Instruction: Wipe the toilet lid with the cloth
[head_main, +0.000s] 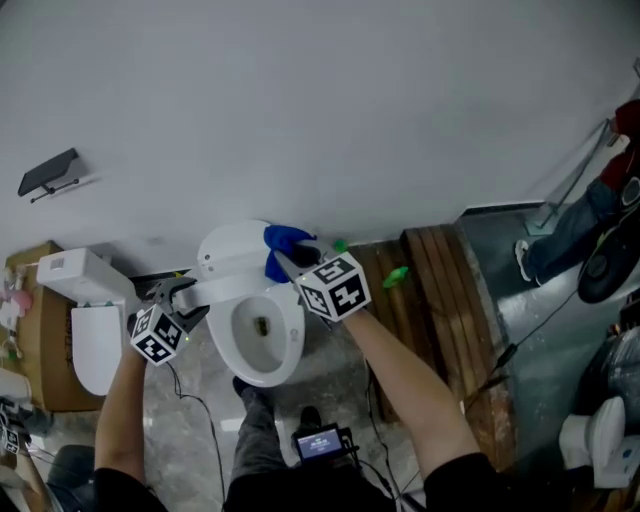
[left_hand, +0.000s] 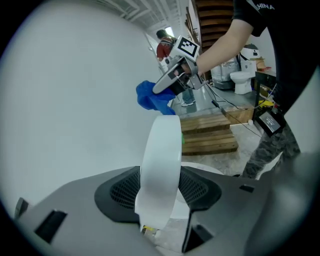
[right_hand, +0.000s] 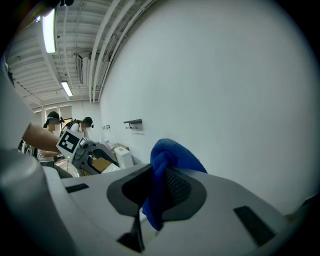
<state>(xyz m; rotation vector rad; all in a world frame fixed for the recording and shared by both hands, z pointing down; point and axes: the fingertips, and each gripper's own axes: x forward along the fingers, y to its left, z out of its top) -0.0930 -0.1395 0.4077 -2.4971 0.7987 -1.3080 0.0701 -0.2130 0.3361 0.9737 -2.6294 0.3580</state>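
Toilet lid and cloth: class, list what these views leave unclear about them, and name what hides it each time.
Toilet lid faces: the left gripper view meets it edge-on, and it is too small in the head view to judge dirt.
Left gripper grip: the lid covers where the pads would meet it.
Cloth spread: bunched between the right gripper pads, part behind them, right gripper view.
Cloth-to-lid contact: too small in the head view.

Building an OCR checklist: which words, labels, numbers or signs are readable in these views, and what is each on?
"HINA": white print on the person's black shirt sleeve, left gripper view; cut off at the picture's top edge.
Marker cubes: black-and-white square patterns only, no letters or digits.
Waist device screen: lit, too small to read.
No other text is legible.
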